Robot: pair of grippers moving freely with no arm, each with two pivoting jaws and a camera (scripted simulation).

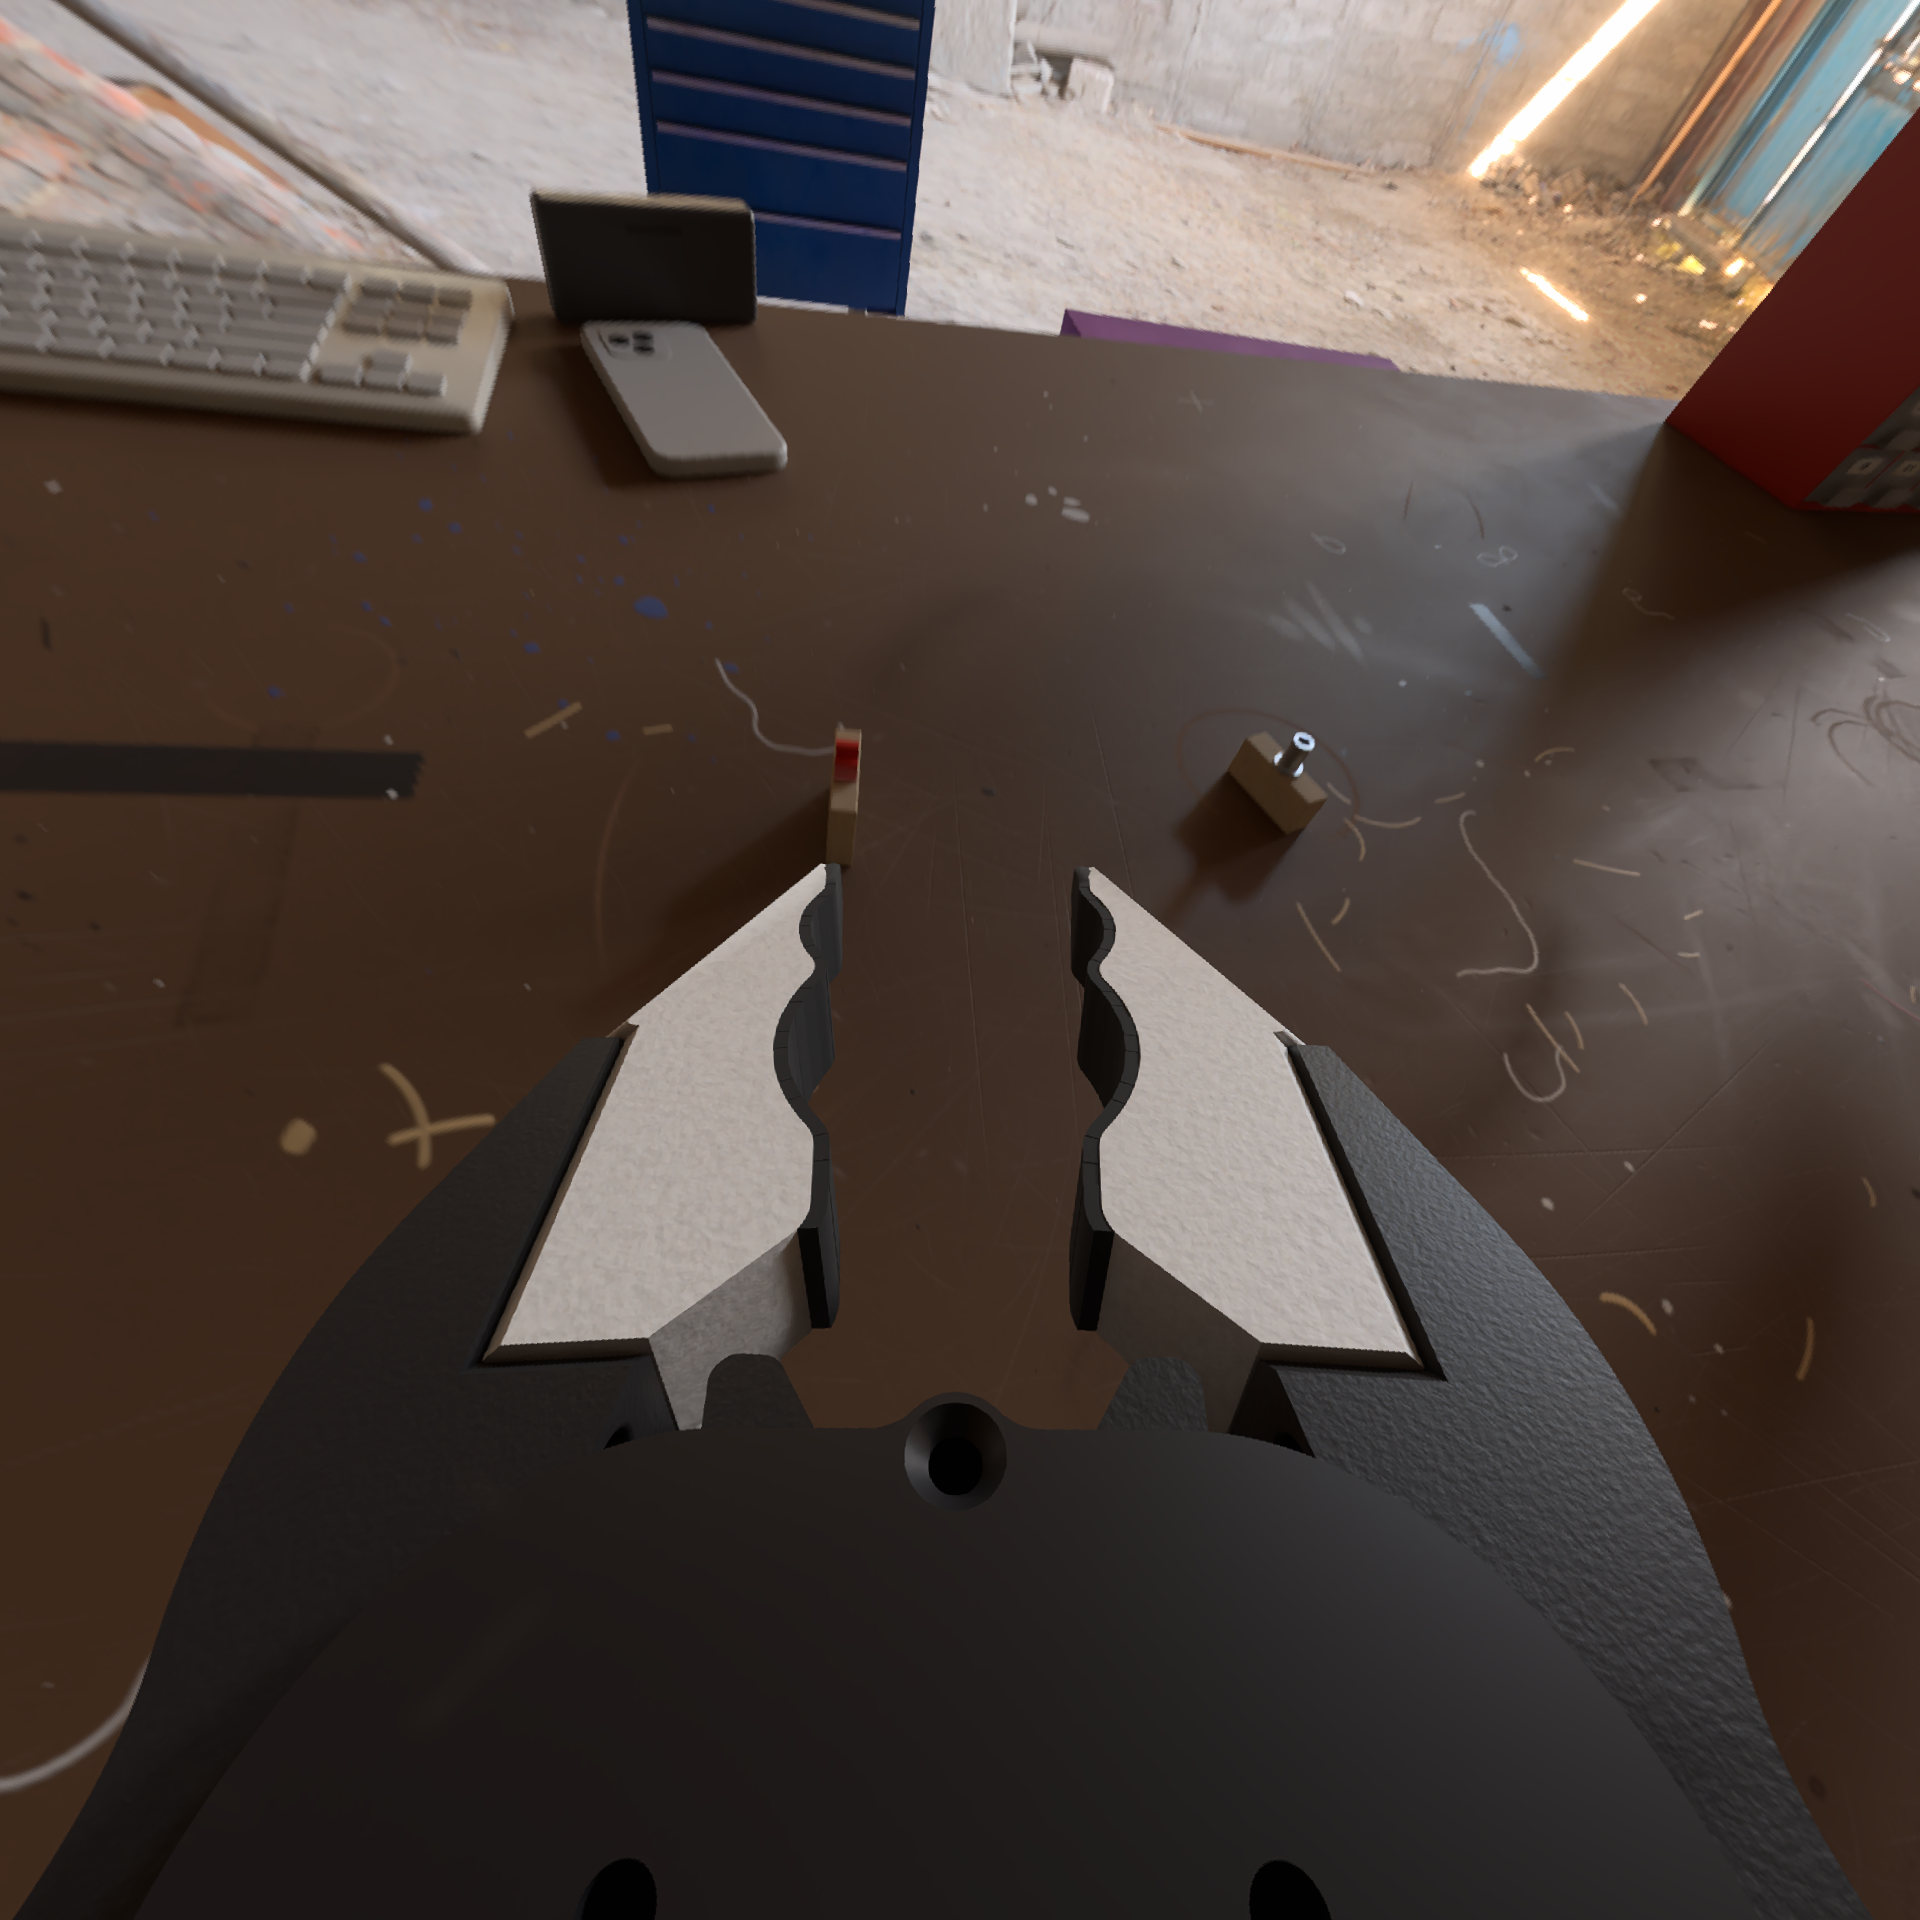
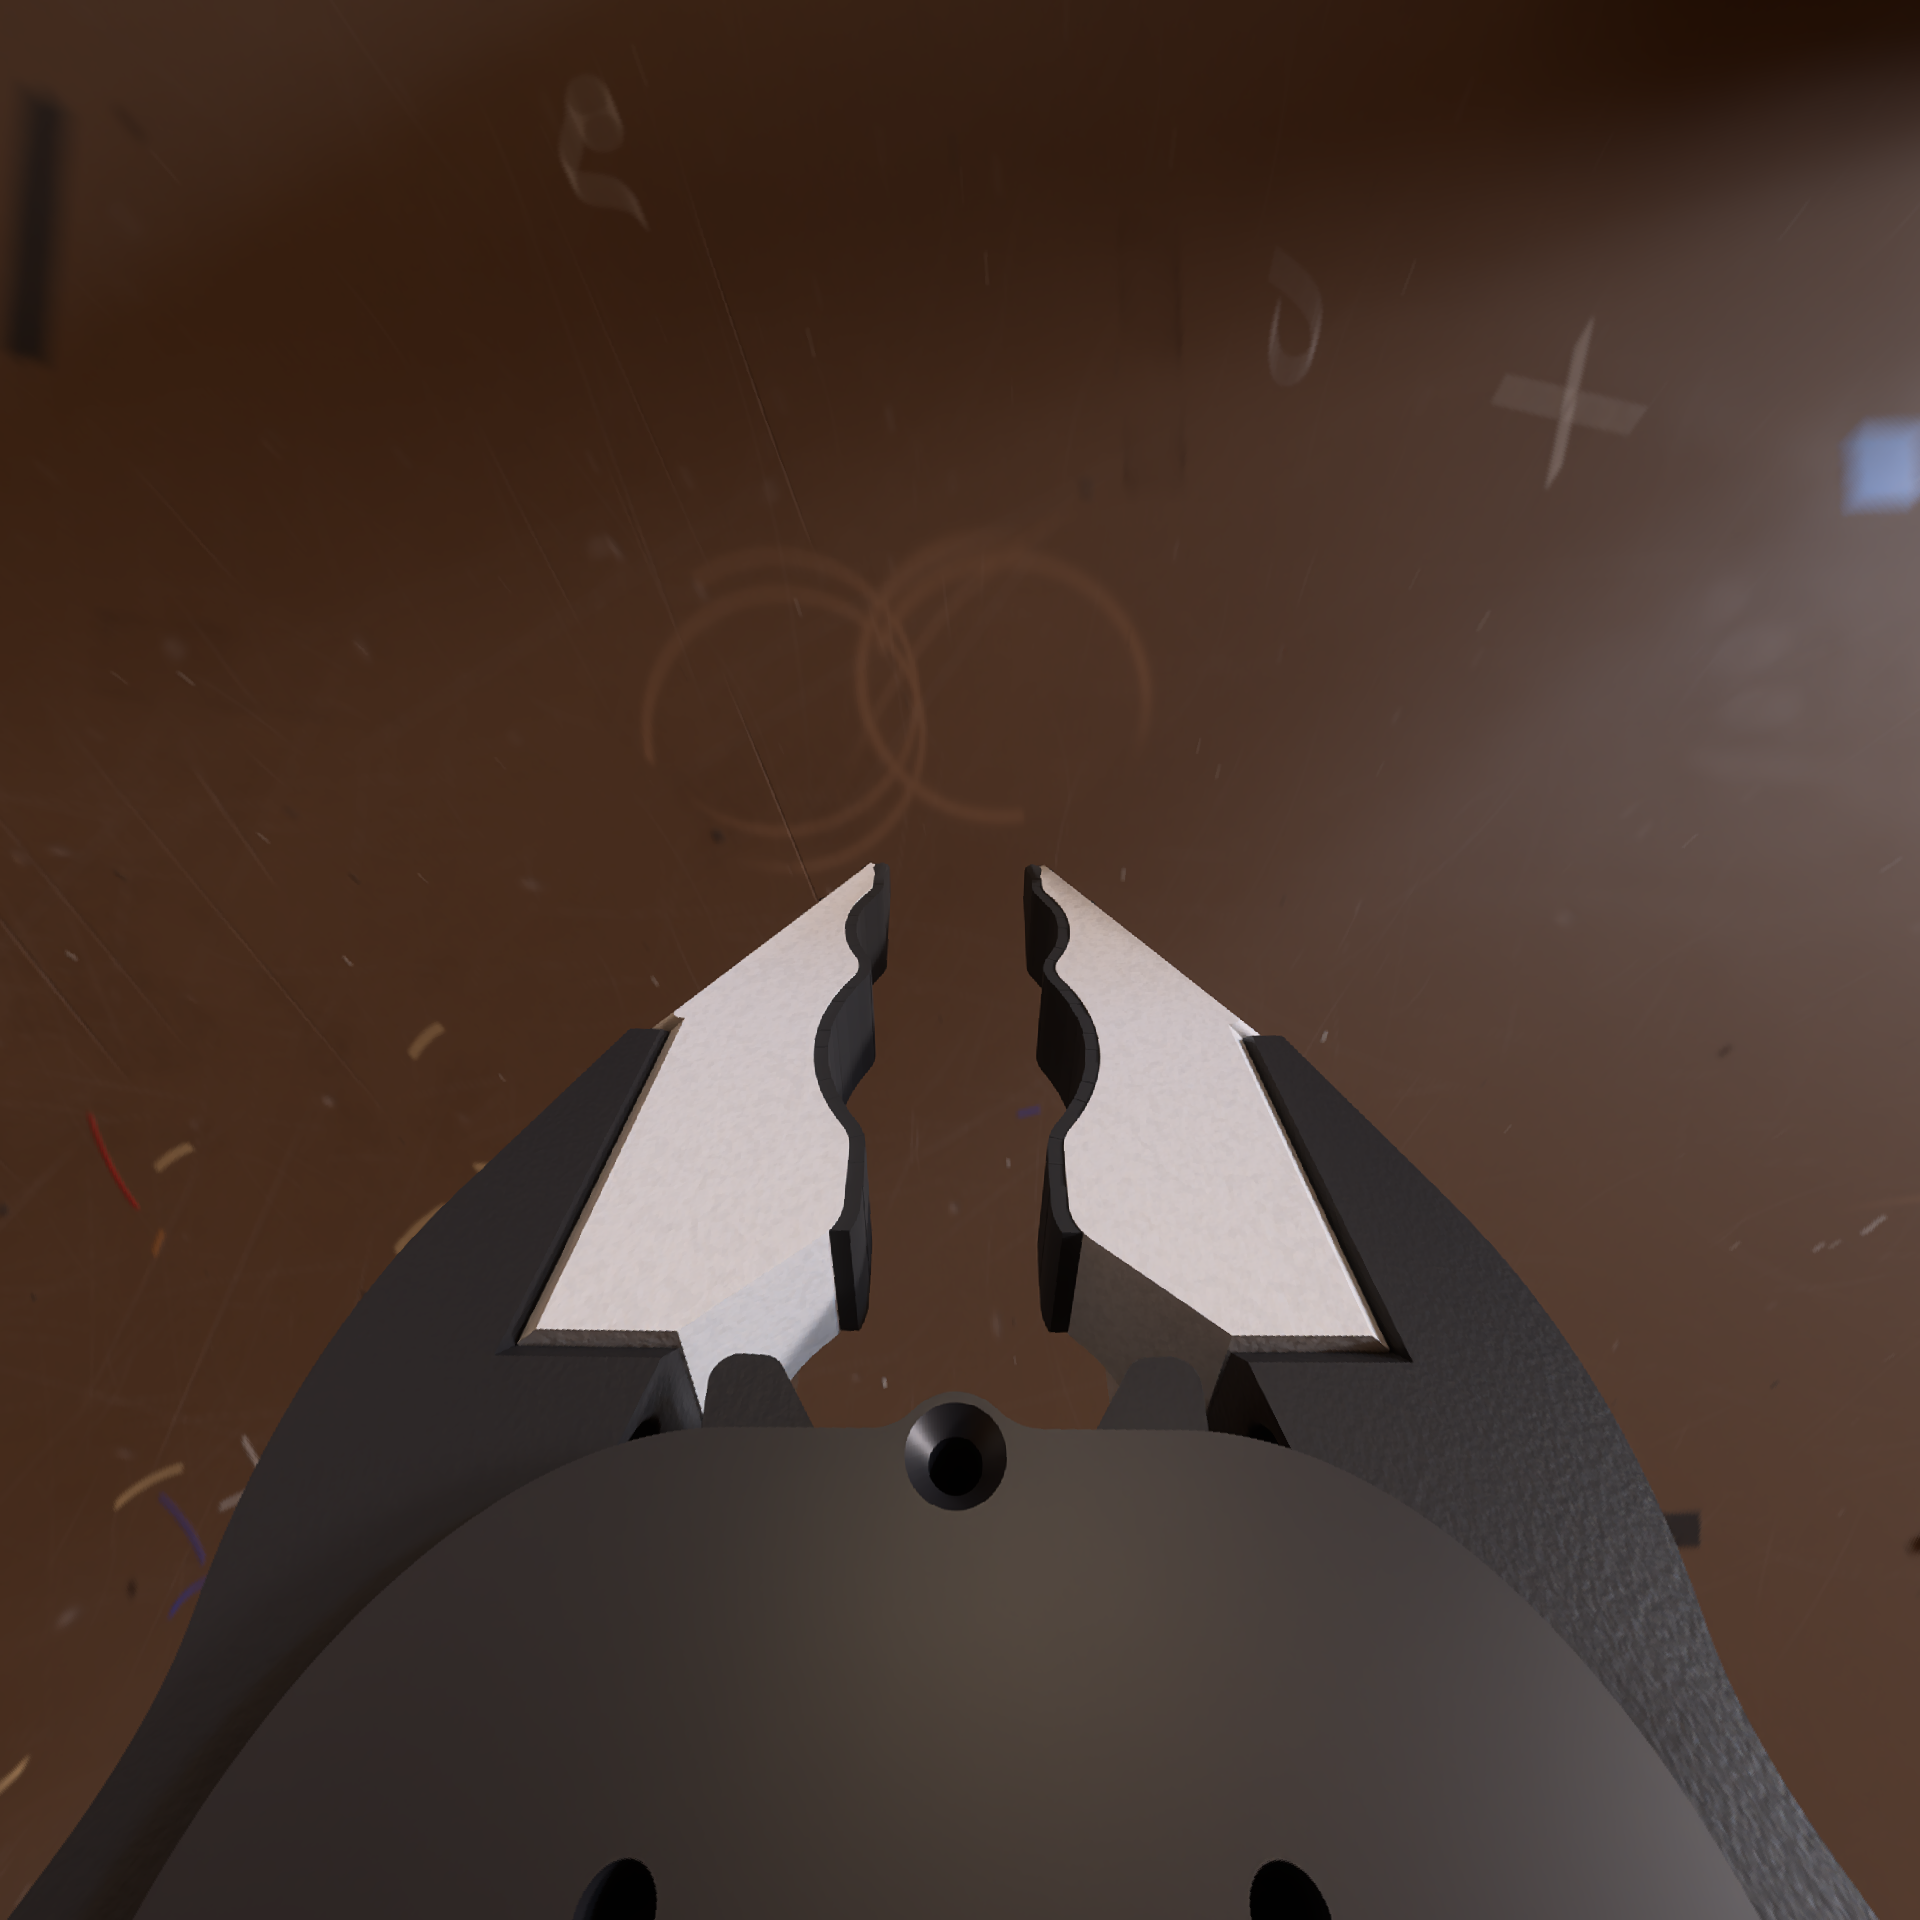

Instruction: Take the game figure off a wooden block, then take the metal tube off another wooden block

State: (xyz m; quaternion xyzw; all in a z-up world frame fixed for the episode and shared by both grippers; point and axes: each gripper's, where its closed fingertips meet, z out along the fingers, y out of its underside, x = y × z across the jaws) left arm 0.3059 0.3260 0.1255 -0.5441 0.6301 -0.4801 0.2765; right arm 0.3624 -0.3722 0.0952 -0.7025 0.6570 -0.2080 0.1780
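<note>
Both steps are still ahead of me, as far as I can judge. My left tongs (image 1: 954, 873) stand with a wide gap between the tips and nothing in it; I see only bare brown surface (image 1: 1039, 644) between the pads. My right tongs (image 2: 956, 871) are parted a little less, also holding nothing, and they look down on a scuffed stretch of the same surface (image 2: 416, 623) marked with faint ring stains, with none of the task's things in that view.

Moving outward from the left tongs, the nearest item is the game figure (image 1: 848, 756), a small red piece still sitting on top of its wooden block (image 1: 844, 821). That block stands just beyond the tip of the left finger (image 1: 727, 1091), slightly off the line between the tips, so I judge the tongs are near it but not yet around it. Farther to the right, well apart from the figure, the metal tube (image 1: 1295, 752) stands upright on the second wooden block (image 1: 1276, 792), untouched.

At the far edge lie a pale keyboard (image 1: 239, 322), a phone (image 1: 681, 395) face down, and a dark flat box (image 1: 644, 255) standing behind it; a red box (image 1: 1818, 416) sits at the right corner.

So I count nothing done: the figure must come off first, which I think calls for shifting the left tongs slightly leftward and forward to straddle it, and the tube follows after.
</note>
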